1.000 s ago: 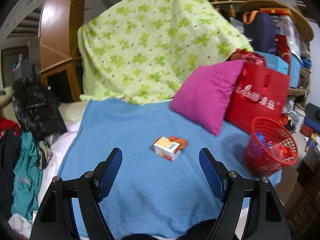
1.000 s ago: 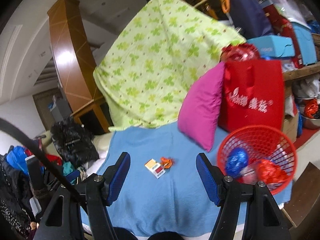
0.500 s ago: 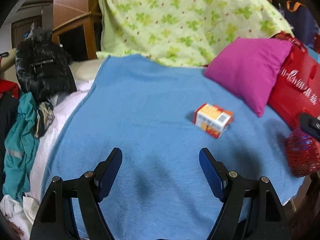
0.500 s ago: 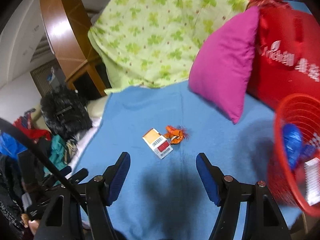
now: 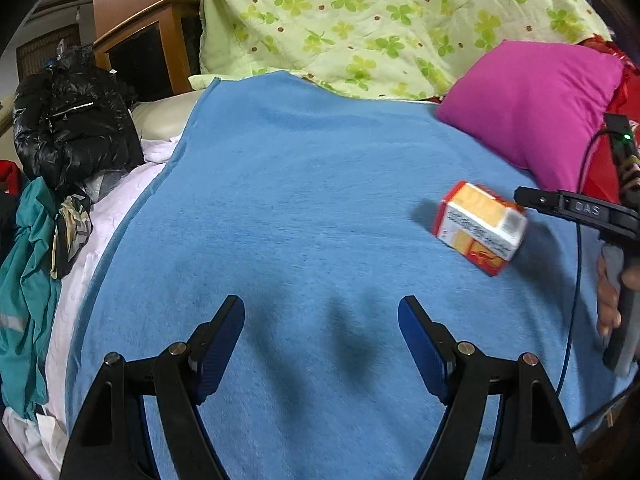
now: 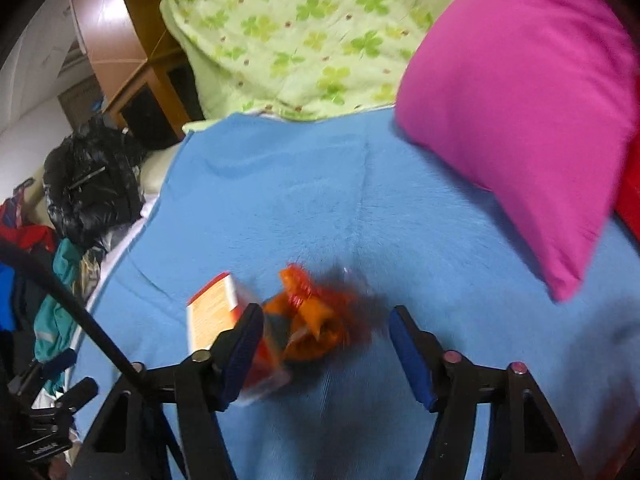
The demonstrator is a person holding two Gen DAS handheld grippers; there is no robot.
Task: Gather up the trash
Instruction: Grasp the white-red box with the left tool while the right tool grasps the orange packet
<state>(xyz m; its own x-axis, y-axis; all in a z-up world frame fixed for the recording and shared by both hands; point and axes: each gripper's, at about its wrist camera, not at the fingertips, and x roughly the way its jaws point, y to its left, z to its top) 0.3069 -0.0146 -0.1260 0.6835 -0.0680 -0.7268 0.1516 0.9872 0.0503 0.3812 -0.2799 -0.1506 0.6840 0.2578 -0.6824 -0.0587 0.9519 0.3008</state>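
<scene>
An orange crumpled wrapper [image 6: 308,316] lies on the blue blanket [image 6: 360,208], blurred, between the fingers of my right gripper [image 6: 324,320]. Its jaws are closing, and a gap still shows on the wrapper's right side. A small orange, white and red carton [image 6: 212,312] lies just left of the wrapper, partly behind the left finger. In the left wrist view the same carton [image 5: 480,226] lies to the right, ahead of my left gripper [image 5: 320,312], which hangs open and empty over the blanket [image 5: 300,200].
A pink pillow [image 5: 532,100] leans at the back right against a green clover quilt [image 5: 380,20]. A black puffy jacket [image 5: 72,128] and teal clothes [image 5: 24,280] pile up on the left. The right tool's black frame [image 5: 576,210] and a hand [image 5: 608,292] show at the right edge.
Both grippers have dropped closer to the blanket. The right one has come up around the wrapper with narrower jaws. The red basket has left both views.
</scene>
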